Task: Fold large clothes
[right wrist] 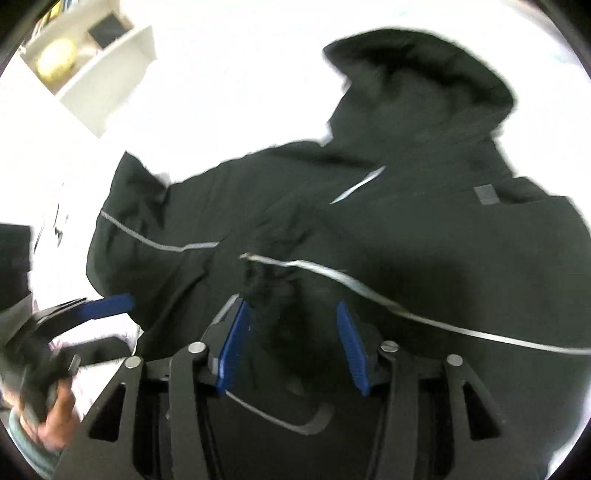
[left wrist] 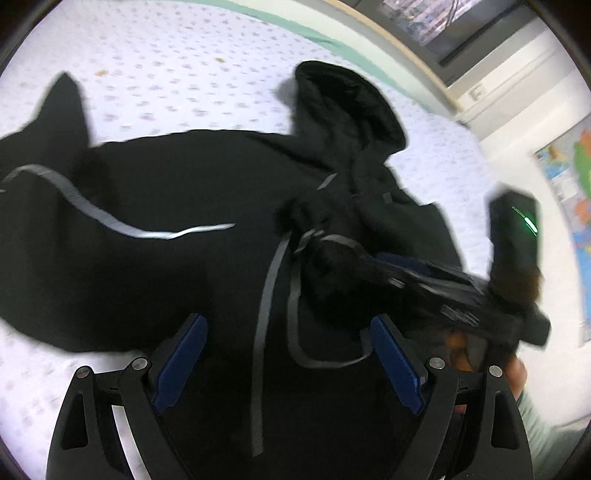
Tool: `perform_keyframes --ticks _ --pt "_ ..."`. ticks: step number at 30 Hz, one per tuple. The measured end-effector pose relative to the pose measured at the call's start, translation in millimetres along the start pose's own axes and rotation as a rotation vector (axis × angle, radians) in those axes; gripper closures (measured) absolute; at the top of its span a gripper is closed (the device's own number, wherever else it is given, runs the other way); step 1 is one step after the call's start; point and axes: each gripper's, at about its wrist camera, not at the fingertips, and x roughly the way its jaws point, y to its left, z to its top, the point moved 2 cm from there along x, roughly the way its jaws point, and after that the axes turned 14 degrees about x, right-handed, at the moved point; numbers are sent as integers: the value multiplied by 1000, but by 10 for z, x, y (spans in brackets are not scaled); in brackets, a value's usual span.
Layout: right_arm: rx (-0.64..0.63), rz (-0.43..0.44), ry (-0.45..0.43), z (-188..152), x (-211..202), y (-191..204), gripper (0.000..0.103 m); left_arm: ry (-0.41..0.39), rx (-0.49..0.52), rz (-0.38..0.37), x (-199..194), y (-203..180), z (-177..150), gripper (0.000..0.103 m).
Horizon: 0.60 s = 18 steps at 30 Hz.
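A large black hooded jacket (left wrist: 166, 206) with grey reflective stripes lies spread on a white dotted bed sheet (left wrist: 166, 74); its hood (left wrist: 343, 107) points to the far side. My left gripper (left wrist: 288, 354) is open above the jacket's near part, nothing between its blue pads. My right gripper (right wrist: 291, 332) is open, with a bunched fold of the jacket (right wrist: 406, 221) between its blue pads. The right gripper also shows in the left wrist view (left wrist: 424, 280), low over the jacket near the collar. The left gripper shows at the left of the right wrist view (right wrist: 92, 310).
The bed's far edge has a green border (left wrist: 314, 33). A window (left wrist: 443, 22) and a wall map (left wrist: 576, 206) are beyond it. A white shelf unit (right wrist: 92, 62) stands at the upper left of the right wrist view.
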Motion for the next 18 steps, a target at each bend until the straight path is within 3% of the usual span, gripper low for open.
perform_keyframes --ticks 5,10,12,13,14,15,18 --pt "98 -114 -81 -10 -591 -767 40 11 -64 -97 450 -9 304 12" --pt "180 -203 -107 -117 -781 -1319 40 63 -70 -58 957 -71 470 13" --pt "188 -244 -109 -113 -817 -1427 40 79 -61 -29 1135 -78 511 34" --pt "188 -269 -114 -132 -828 -1481 40 106 -52 -9 1226 -80 523 68" --pt "188 -299 -121 -118 -839 -1547 40 131 -42 29 1286 -70 542 82" --pt "187 -318 -128 -112 -825 -1571 40 127 -28 58 1274 -63 572 83" --pt "191 -336 -148 -42 -789 -1635 40 -13 -26 76 845 14 729 84"
